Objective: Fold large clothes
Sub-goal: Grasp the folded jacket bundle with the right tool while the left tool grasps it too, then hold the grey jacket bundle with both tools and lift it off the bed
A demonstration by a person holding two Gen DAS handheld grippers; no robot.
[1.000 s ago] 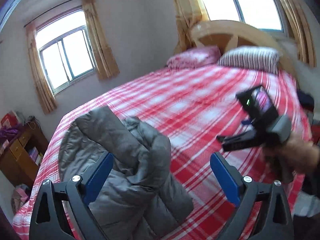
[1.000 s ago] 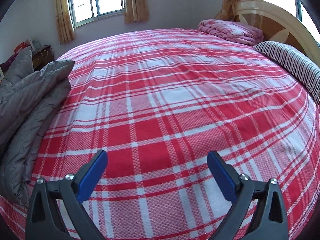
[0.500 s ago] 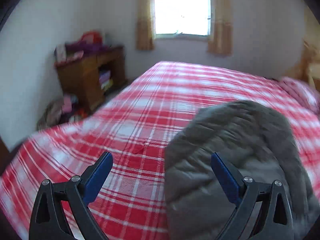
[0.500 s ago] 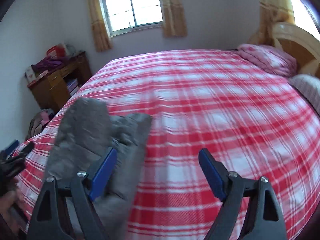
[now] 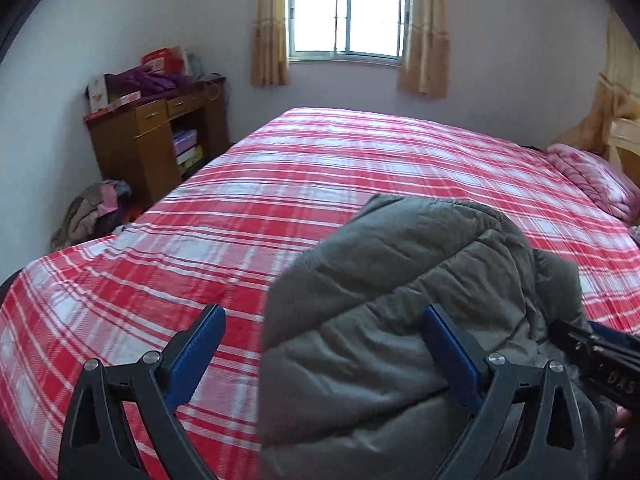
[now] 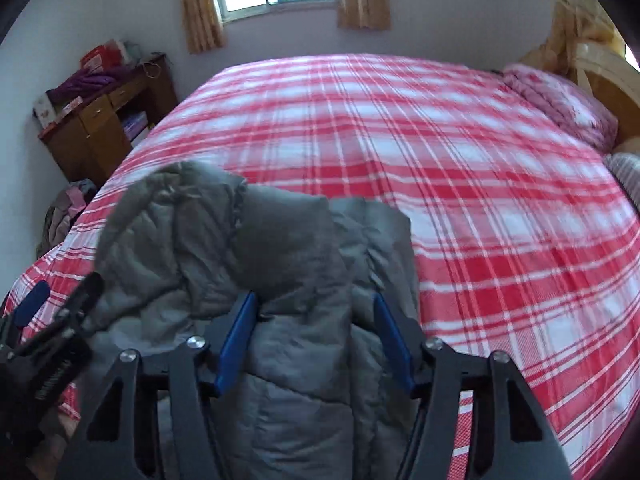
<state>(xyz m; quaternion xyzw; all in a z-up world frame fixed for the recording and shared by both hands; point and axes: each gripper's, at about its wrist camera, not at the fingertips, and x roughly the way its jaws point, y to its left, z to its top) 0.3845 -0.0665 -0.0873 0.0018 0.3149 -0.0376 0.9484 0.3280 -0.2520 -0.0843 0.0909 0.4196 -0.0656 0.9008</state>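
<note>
A grey padded jacket point(image 5: 404, 304) lies crumpled on the near part of a bed with a red plaid sheet point(image 5: 320, 184). My left gripper point(image 5: 323, 314) is open over the jacket's left edge: its right finger is above the fabric, its left finger above bare sheet. My right gripper point(image 6: 316, 304) hangs over the jacket point(image 6: 280, 248) with its jaws closing around a raised fold; the blue pad faces still show. Each gripper appears in the other's view: the right gripper point(image 5: 588, 340) at the jacket's right side, the left gripper point(image 6: 64, 294) at its left.
A wooden desk point(image 5: 152, 136) piled with boxes and clothes stands left of the bed, with a heap of clothes point(image 5: 92, 212) on the floor. Pink pillow point(image 6: 560, 108) and headboard point(image 6: 600, 76) at the far right. A curtained window point(image 5: 348, 12) is straight ahead.
Both views swung toward the window wall. The left gripper moved to the jacket's left edge. The right gripper came over the jacket and its jaws narrowed around a fold.
</note>
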